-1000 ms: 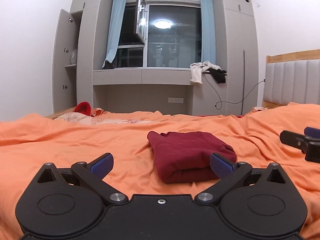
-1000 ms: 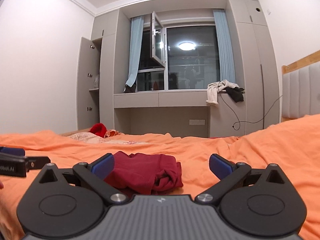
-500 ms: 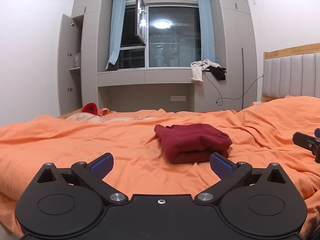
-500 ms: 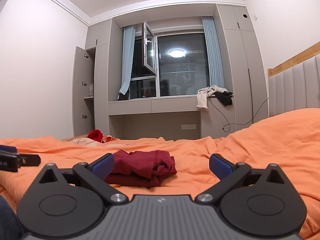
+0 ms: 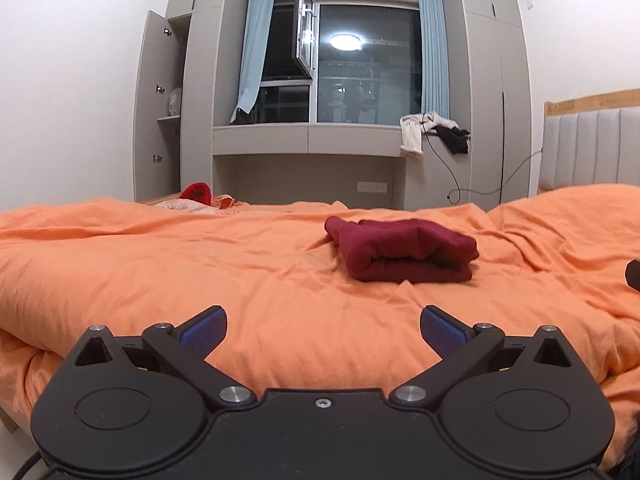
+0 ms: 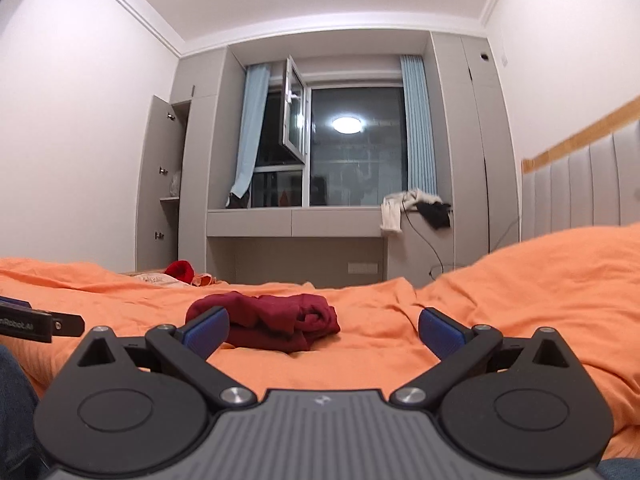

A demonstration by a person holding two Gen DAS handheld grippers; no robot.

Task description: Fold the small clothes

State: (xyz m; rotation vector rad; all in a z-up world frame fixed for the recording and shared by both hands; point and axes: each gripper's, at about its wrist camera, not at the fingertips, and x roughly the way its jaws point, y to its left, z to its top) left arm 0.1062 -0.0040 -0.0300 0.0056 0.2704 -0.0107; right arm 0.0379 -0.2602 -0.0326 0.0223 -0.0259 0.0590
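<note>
Orange duvet (image 5: 200,264) on the bed — window (image 5: 352,76), grey wardrobes (image 5: 496,92) beyond.

Two matching black handheld grippers with blue finger pads

The left gripper (image 5: 323,330) has a smooth black body, round side discs, silver pivot screws and ridged blue pads (image 5: 440,330). The right gripper (image 6: 323,328) has a ribbed grey centre plate with a small logo. White lettering marks the left gripper's side. Blue denim (image 6: 14,412) shows beside the right gripper.

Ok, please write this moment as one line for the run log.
left gripper: open, empty | right gripper: open, empty | dark red garment: folded, lying on orange duvet | contact: none
</note>
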